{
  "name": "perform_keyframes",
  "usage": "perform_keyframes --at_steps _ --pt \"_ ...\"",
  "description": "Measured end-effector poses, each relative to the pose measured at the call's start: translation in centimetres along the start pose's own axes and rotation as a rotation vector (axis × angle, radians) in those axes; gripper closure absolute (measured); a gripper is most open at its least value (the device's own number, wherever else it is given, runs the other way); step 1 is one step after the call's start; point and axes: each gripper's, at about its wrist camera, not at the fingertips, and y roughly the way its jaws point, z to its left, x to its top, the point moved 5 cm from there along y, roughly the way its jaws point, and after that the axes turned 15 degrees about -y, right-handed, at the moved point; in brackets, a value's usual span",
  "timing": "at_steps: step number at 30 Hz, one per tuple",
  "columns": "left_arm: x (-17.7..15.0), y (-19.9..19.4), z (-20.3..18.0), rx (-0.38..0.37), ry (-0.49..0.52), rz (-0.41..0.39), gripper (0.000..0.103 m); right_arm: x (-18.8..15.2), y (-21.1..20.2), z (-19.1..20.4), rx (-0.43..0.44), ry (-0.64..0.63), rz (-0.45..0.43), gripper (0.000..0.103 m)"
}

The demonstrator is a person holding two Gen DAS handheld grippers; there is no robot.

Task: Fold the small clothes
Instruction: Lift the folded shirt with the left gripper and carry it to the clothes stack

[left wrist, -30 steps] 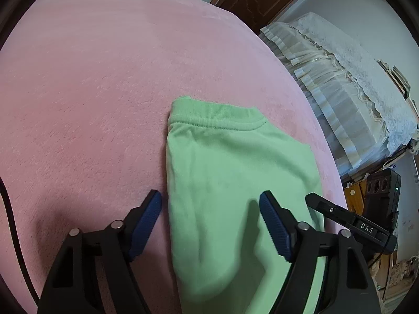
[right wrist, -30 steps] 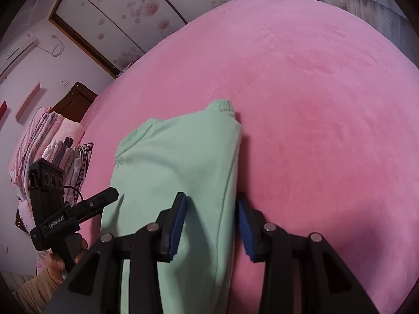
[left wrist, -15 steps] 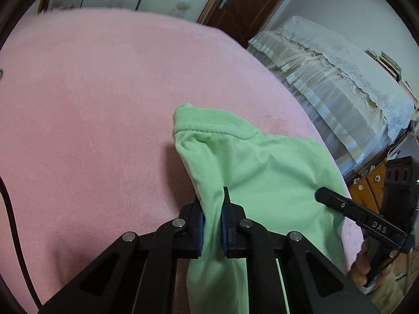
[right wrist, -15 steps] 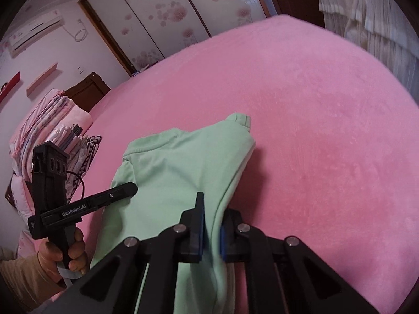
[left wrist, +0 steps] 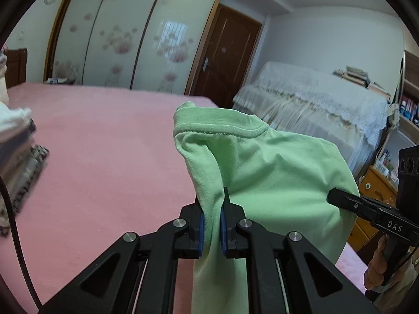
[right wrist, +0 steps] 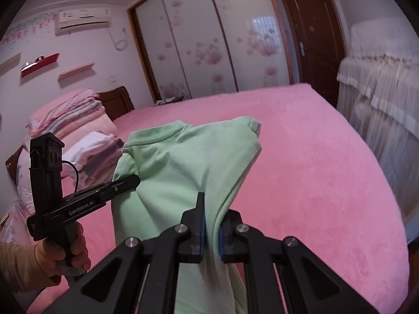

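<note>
Above the pink bed (left wrist: 99,157), the green garment (left wrist: 267,172) hangs limp between the left gripper (left wrist: 211,225) and right gripper (right wrist: 211,233), each clamped on a side edge; light, soft fabric, best held by edge folds.

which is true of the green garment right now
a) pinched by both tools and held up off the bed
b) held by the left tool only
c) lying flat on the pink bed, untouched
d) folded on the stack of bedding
a: the left tool and the right tool are each shut on a fold of the green garment, which hangs lifted above the pink bed.
</note>
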Motion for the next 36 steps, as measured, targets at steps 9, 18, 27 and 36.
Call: perform_keyframes --at_steps 9,18,27,36 --pt "5.0 -14.6 2.8 0.047 0.019 -0.154 0.095 9.0 -6.5 11.9 0.062 -0.157 -0.136 0.096" --pt "12.3 -25.8 12.4 0.231 0.033 -0.260 0.095 16.9 -2.5 25.7 0.209 -0.241 -0.191 0.096" --pt "23.5 -26.5 23.1 0.433 0.121 -0.278 0.095 24.7 9.0 34.9 0.310 -0.183 -0.219 0.096" --pt "32.1 -19.4 33.6 0.521 0.121 -0.211 0.095 29.6 23.6 37.3 0.349 0.008 -0.192 0.096"
